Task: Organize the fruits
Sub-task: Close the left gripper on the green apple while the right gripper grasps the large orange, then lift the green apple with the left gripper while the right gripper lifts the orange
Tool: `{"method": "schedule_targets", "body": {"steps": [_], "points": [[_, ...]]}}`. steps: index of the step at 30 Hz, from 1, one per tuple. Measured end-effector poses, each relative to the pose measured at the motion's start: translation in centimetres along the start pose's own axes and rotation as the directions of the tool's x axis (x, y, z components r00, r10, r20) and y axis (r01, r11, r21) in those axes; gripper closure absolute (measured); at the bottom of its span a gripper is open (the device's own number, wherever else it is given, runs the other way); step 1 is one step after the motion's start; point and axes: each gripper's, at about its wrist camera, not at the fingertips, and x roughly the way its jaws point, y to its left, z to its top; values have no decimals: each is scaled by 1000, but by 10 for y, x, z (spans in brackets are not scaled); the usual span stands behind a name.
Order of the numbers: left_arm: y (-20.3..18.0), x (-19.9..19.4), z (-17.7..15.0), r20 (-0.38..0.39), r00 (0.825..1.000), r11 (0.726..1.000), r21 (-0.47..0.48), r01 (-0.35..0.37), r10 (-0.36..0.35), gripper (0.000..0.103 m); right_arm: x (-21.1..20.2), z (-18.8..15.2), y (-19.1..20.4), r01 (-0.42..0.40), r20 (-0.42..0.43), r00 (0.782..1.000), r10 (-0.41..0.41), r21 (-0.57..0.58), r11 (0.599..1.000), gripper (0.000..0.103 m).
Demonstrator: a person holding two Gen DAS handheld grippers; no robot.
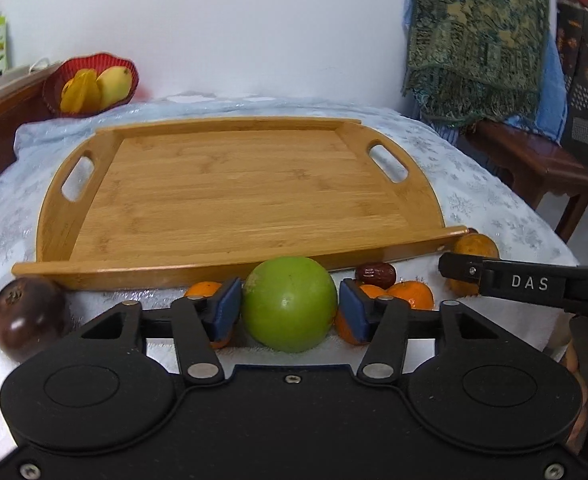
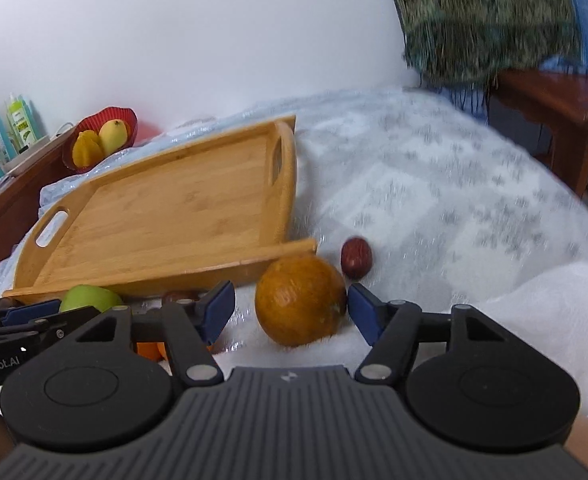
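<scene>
A bamboo tray (image 1: 230, 184) lies on the white cloth, with nothing in it; it also shows in the right wrist view (image 2: 166, 220). My left gripper (image 1: 290, 306) is open around a green apple (image 1: 289, 304), pads close on both sides. Small oranges (image 1: 411, 294) and a red date (image 1: 375, 275) lie behind it. A dark purple fruit (image 1: 28, 318) sits at the left. My right gripper (image 2: 290, 310) is open around a large orange (image 2: 299, 300), its right pad near the skin. A red date (image 2: 356, 257) lies just beyond. The apple (image 2: 90, 298) shows at the left.
A red basket (image 1: 90, 82) with yellow fruit stands at the back left by the wall. A wooden bench (image 1: 533, 160) with a draped green cloth (image 1: 477, 40) stands right of the table. Bottles (image 2: 10, 128) stand on a shelf at the far left.
</scene>
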Motion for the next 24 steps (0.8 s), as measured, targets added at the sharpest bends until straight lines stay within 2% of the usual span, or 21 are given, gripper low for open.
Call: {"method": "schedule_targets", "body": {"steps": [2, 3, 5, 8, 11, 13, 15, 16, 19, 24], "points": [[-3, 1, -1, 12, 1000, 1000, 8, -6, 6, 48, 1, -2, 0, 0, 5, 1000, 0, -10, 1000, 36], [-2, 2, -2, 16, 1000, 1000, -1, -2, 2, 46, 1, -3, 1, 2, 12, 1000, -2, -16, 1000, 42], [3, 2, -2, 32, 999, 999, -46, 25, -24, 40, 0, -4, 1, 11, 22, 1000, -11, -21, 1000, 48], [8, 2, -4, 61, 996, 992, -106, 63, -57, 31, -2, -6, 2, 9, 38, 999, -8, -18, 1000, 49], [4, 3, -8, 79, 996, 995, -85, 52, -45, 29, -4, -7, 5, -5, 48, 999, 6, -25, 1000, 49], [2, 2, -9, 80, 996, 997, -64, 41, -36, 33, -5, -9, 9, -10, 57, 998, 12, -32, 999, 49], [-1, 0, -10, 77, 997, 999, -46, 4, -1, 52, -7, -10, 11, -12, 71, 997, 15, -37, 999, 50], [-1, -1, -10, 78, 997, 999, -39, -15, 18, 53, -8, -11, 13, -13, 79, 997, 16, -38, 999, 50], [1, -6, -10, 71, 997, 999, -47, -6, 10, 54, -11, -12, 16, -18, 102, 995, 22, -41, 999, 50], [-3, -15, -11, 97, 995, 1000, -3, -30, 30, 55, -20, -12, 18, -32, 171, 985, 37, -33, 999, 50]]}}
